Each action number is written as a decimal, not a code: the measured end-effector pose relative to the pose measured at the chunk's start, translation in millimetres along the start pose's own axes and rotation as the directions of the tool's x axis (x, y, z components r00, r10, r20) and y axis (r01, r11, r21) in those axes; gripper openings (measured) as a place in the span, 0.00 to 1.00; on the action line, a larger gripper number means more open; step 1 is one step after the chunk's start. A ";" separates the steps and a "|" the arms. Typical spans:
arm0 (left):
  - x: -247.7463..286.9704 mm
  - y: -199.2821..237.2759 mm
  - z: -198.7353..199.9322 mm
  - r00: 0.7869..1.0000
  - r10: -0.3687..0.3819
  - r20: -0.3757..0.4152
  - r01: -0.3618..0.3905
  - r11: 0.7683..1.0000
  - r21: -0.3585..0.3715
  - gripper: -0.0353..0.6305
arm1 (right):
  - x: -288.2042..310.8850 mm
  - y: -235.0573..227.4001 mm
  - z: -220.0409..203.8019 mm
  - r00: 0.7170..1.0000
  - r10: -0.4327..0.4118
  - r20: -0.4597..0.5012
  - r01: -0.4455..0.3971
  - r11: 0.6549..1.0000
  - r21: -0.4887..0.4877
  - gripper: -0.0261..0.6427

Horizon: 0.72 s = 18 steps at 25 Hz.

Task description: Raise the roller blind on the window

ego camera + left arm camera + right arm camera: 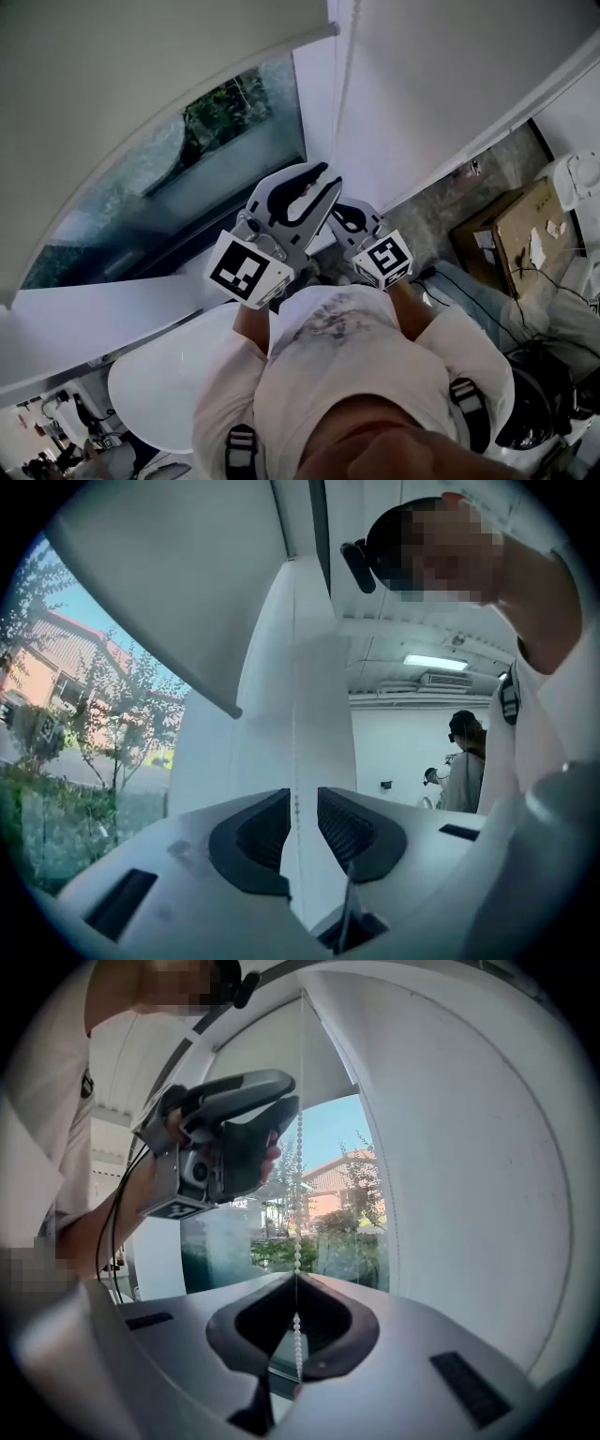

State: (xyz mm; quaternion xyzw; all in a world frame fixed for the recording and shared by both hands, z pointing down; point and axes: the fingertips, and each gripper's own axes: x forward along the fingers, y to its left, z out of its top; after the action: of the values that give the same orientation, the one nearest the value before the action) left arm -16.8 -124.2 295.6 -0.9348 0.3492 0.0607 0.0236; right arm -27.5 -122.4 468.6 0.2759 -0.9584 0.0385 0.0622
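**Now: right tongs pinch the chain, left tongs loose around it**

Here I see the roller blind (141, 84) covering the upper part of the window (187, 178), its bottom bar running across the glass, with trees and a house showing below it. The bead chain (298, 1204) hangs straight down at the right edge of the window, just beside the white frame (316, 103).

My right gripper (296, 1279) is clenched on that chain: its dark pads meet on the beads, the chain rising taut above them and a short length dangling below. In the head view it sits low and near my chest (345, 217).

My left gripper (300, 817) is released. Its pads stand apart with a clear gap, and the chain (296, 803) runs thinly through that gap without either pad pressing on it. From the right gripper view I see the left gripper (293, 1093) higher up along the same chain, above the right one, with a hand wrapped round its body. In the head view it is raised toward the blind's edge (326, 178).
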 end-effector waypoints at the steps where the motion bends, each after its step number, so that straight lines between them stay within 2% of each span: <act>1: 3.8 0.9 6.3 1.000 -0.007 0.004 0.007 1.000 0.006 0.17 | 0.8 -0.4 -0.3 1.000 -0.001 -0.002 0.001 1.000 0.000 0.13; 5: 14.9 4.2 25.5 1.000 -0.014 0.008 0.014 1.000 -0.013 0.16 | 3.5 -1.5 -0.7 1.000 -0.007 -0.009 0.007 1.000 0.005 0.13; 9: 18.9 8.6 35.5 1.000 -0.011 0.012 0.011 1.000 -0.006 0.10 | 3.9 0.2 1.3 1.000 -0.011 -0.008 0.011 1.000 0.002 0.13; 14: 18.0 13.1 31.1 0.999 0.015 0.031 -0.015 1.000 -0.002 0.07 | 3.7 -0.2 -3.5 1.000 -0.015 -0.017 0.015 1.000 0.000 0.13; 18: 14.2 11.0 21.9 1.000 0.026 0.017 -0.026 1.000 -0.010 0.06 | 4.2 -1.5 -12.6 0.999 -0.015 -0.043 0.015 1.000 -0.004 0.13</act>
State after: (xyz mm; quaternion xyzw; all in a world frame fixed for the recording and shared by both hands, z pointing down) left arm -15.5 -139.8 272.0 -0.9298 0.3607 0.0707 0.0215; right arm -29.1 -124.6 481.7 0.2823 -0.9547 0.0423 0.0836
